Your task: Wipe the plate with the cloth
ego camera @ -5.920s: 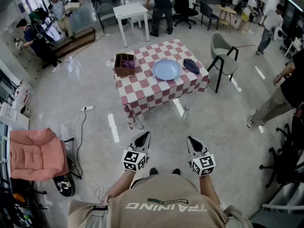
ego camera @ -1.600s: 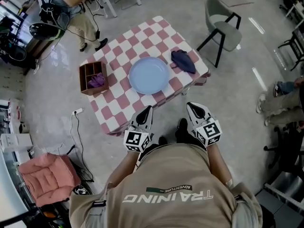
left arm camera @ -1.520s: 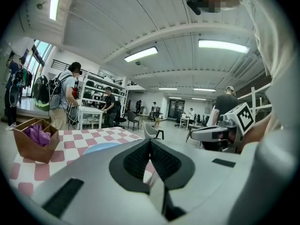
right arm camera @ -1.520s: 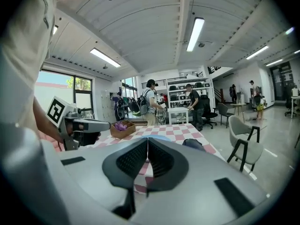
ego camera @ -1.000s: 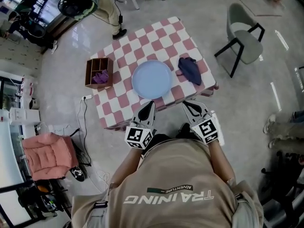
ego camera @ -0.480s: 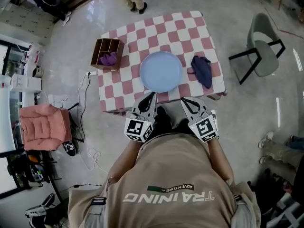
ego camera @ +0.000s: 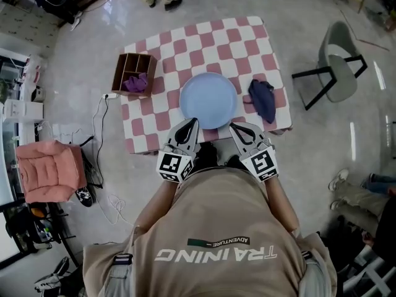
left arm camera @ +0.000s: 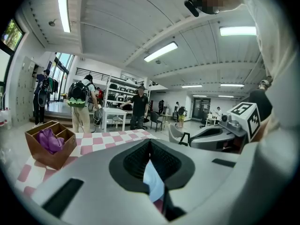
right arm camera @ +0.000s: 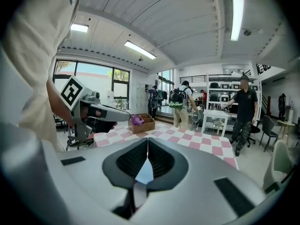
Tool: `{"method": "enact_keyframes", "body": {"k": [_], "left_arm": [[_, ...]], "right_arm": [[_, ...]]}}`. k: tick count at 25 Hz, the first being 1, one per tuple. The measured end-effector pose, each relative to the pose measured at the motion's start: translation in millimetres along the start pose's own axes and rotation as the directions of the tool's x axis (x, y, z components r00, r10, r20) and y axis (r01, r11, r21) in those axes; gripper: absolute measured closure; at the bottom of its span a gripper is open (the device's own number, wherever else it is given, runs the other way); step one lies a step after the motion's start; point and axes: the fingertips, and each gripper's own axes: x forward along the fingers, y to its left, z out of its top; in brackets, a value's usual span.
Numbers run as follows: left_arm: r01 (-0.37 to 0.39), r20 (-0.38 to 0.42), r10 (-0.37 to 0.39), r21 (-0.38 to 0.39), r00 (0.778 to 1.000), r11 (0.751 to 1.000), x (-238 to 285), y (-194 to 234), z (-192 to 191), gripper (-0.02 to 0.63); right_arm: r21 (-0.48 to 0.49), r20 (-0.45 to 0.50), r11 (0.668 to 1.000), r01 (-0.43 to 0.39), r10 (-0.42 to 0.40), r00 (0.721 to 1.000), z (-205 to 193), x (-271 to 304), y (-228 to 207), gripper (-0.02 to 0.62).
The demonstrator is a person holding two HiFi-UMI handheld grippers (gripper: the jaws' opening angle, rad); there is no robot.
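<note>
From the head view, you have walked right up to the table (ego camera: pixel 185 42). A second ago its near edge lay ahead of your fingertips; now both pairs overlap that edge. The plate (ego camera: pixel 209 100) sits just ahead of them, and the cloth (ego camera: pixel 263 99) lies beside it, ahead and to the right of your right gripper (ego camera: pixel 237 127). The left gripper (ego camera: pixel 189 122) is level with it. In the left gripper view, the fingers are pressed together on nothing, with a sliver of blue plate showing beyond them and the wooden box (left arm camera: pixel 51 144) off to their left. In the right gripper view, the fingers are likewise closed and empty. The approach looks finished and no wiping has begun, so next you would likely open the right fingers and reach for the cloth.
</note>
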Motion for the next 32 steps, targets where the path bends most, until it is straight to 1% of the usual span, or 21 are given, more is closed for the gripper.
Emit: {"method": "enact_keyframes", "body": {"k": [5, 9, 12, 15, 18, 22, 27, 32], "left_arm": [[0.032, -0.017, -0.032, 0.044, 0.999, 0.999, 6.8, 27.8, 3.3, 0.594], [0.056, -0.038, -0.055, 0.025, 0.998, 0.998, 10.9, 53.4, -3.8, 0.594], [0.072, -0.026, -0.072, 0.019, 0.997, 0.997, 16.5, 71.1, -4.3, 0.594], [0.089, -0.020, -0.089, 0.015, 0.996, 0.996, 24.3, 83.0, -5.2, 0.594], [0.108, -0.013, -0.108, -0.003, 0.994, 0.994, 31.0, 82.7, -3.1, 0.594], [0.122, -0.018, -0.122, -0.010, 0.992, 0.992, 43.3, 83.1, 0.3, 0.594], [0.084, -0.004, -0.084, -0.020, 0.996, 0.996, 57.7, 81.0, 15.6, 0.594], [0.056, -0.003, -0.056, -0.016, 0.998, 0.998, 67.5, 72.3, 25.6, 0.594]], "right_arm": [[-0.031, -0.015, 0.999, 0.030, -0.031, 0.999, 12.4, 29.4, -9.8, 0.577], [-0.011, -0.040, 0.998, 0.058, -0.058, 0.998, 15.7, 50.3, -16.8, 0.577], [0.001, -0.054, 0.997, 0.073, -0.073, 0.996, 12.6, 67.1, -14.7, 0.577], [0.033, -0.059, 0.996, 0.084, -0.081, 0.995, 13.0, 77.5, -12.8, 0.577], [0.048, -0.075, 0.995, 0.093, -0.089, 0.993, 12.8, 76.7, -19.2, 0.577], [0.038, -0.083, 0.993, 0.111, -0.108, 0.991, 13.9, 77.4, -34.8, 0.577], [0.029, -0.087, 0.996, 0.083, -0.080, 0.993, 13.8, 78.7, -53.7, 0.577], [0.026, -0.079, 0.995, 0.100, -0.098, 0.992, 11.5, 70.0, -92.6, 0.577]]}}
